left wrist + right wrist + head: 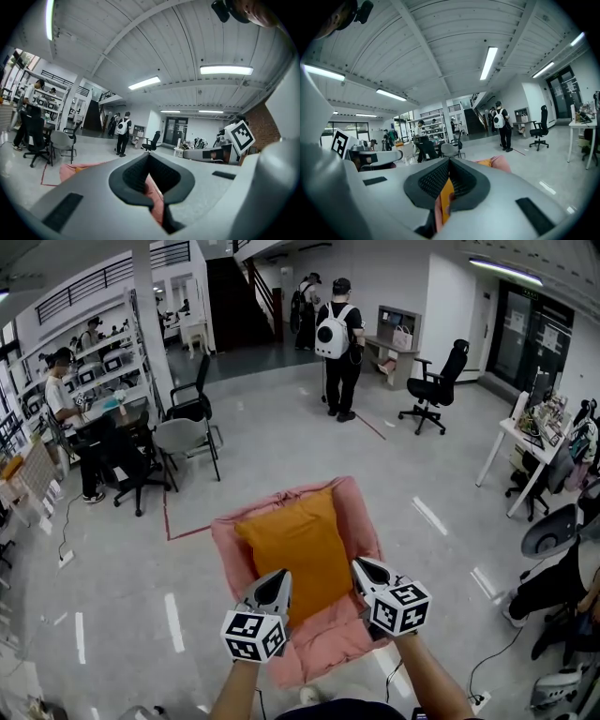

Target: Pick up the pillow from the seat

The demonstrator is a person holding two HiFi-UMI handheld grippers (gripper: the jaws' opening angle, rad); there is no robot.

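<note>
Grey polished floor [281,427] fills an open office, and a pink seat [354,502] stands in the middle of it. On the seat lies the orange pillow [300,540], flat. Its long axis runs from the near edge of the seat to the far edge, and the far end leans a little to the left.

Both near corners of the pillow are covered by the tongs. The left gripper [279,577] is over the near left corner and the right gripper [360,564] is at the near right side of the seat. The forearms cut off the near rim of the seat.

The jaws of each gripper are closed together. In the left gripper view, pink cloth shows through the narrow slit under them. In the right gripper view, an orange strip beside pink shows there. I cannot tell if any cloth is pinched.

The gripper views hide most of the seat behind their own grey bodies. Only the head view shows the whole pillow. Beyond the seat stands a person with a white backpack [337,334].
</note>
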